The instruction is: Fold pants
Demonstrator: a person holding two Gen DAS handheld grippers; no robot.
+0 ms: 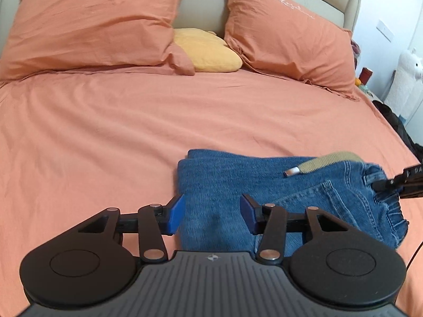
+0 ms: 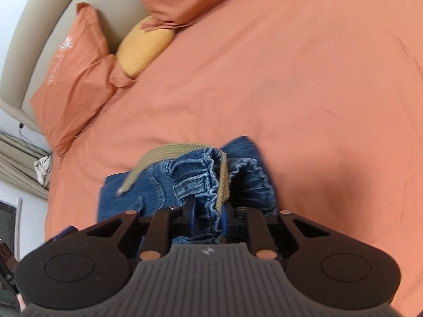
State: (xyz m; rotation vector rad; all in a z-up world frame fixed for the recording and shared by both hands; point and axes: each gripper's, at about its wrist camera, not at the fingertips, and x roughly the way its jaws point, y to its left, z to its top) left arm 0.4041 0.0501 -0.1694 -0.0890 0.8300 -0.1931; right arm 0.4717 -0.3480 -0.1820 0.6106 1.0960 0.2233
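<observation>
Blue denim pants [image 1: 238,182] lie partly folded on the orange bed sheet [image 1: 132,121], with a tan belt [image 1: 317,165] across the waistband at the right. My left gripper [image 1: 211,211] is open, its blue pads either side of the folded pant legs near the left edge, just above the cloth. My right gripper [image 2: 207,218] is shut on the gathered waistband of the pants [image 2: 201,174], with the belt [image 2: 223,182] running between the pads. The right gripper's black fingers [image 1: 396,182] also show in the left wrist view at the waistband.
Two orange pillows [image 1: 87,23] [image 1: 285,31] and a small yellow cushion [image 1: 208,51] lean on the beige headboard [image 1: 203,0] at the far end. A nightstand with small items [image 1: 367,79] and a white plush toy [image 1: 407,76] stand right of the bed.
</observation>
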